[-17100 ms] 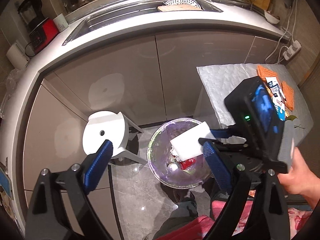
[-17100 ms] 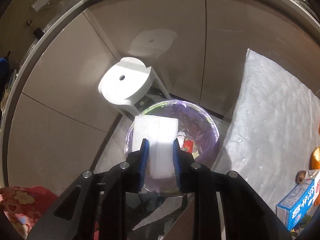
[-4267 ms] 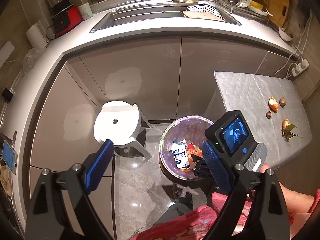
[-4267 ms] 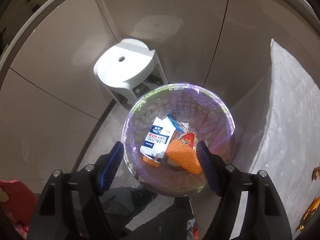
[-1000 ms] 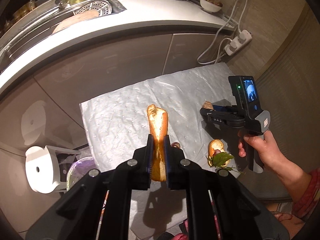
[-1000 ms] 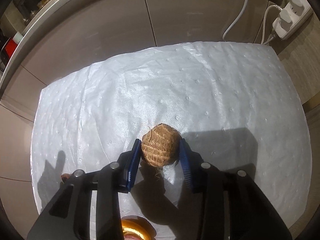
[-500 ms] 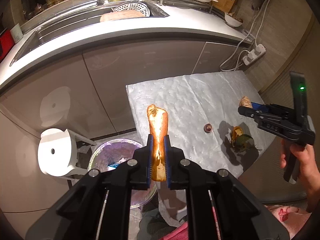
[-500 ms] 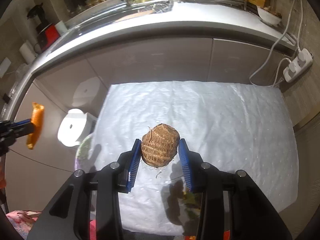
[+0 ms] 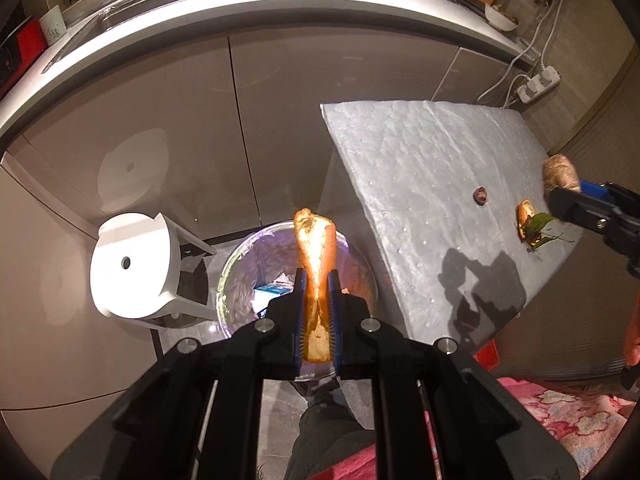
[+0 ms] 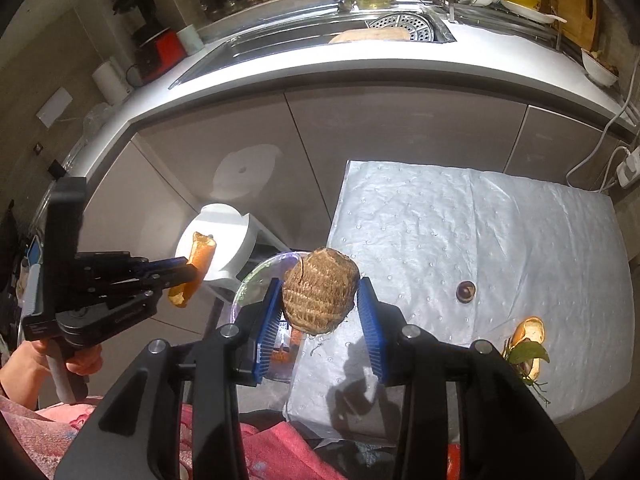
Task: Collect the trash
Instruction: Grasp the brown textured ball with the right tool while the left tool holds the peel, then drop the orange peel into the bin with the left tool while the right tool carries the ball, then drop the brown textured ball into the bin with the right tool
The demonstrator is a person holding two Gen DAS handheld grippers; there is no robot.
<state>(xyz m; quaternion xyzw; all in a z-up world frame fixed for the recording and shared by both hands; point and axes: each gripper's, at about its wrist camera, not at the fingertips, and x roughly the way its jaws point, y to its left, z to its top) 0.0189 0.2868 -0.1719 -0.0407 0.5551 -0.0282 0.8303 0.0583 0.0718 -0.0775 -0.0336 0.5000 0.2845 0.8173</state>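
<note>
The trash bin (image 9: pixel 362 276), round and lined with a clear purplish bag, stands on the floor between a white stool (image 9: pixel 132 264) and the desk (image 9: pixel 420 160). Inside it lie a blue-and-white carton (image 9: pixel 269 290) and some crumpled clear wrapping; in the right wrist view an orange scrap (image 10: pixel 295 336) also shows near the bottom, though most of the interior is hidden behind the claws.

The left claw (image 9: pixel 317 312) is clamped on an orange peel (image 9: pixel 314 240), a long curled strip standing upright between the blue pads, held in the air above the bin's opening. In the right wrist view the same peel (image 10: pixel 196 268) hangs in front of the stool.

The right claw (image 10: pixel 320 312) grips a brown, fibrous, rounded husk (image 10: pixel 320 292) between its 2 blue pads, held above the desk's near-left edge, just beside the bin. In the left wrist view the husk (image 9: pixel 560 172) appears at the far right, over the desk's right side.

The desk is covered with a dimpled silver-grey sheet. On it rest 1 small dark round piece (image 10: pixel 466 291) and, well apart from it near the right edge, another orange peel piece with green leaves (image 10: pixel 528 344).

Behind, grey cabinet doors run under a white counter with a sink (image 10: pixel 320 36).
</note>
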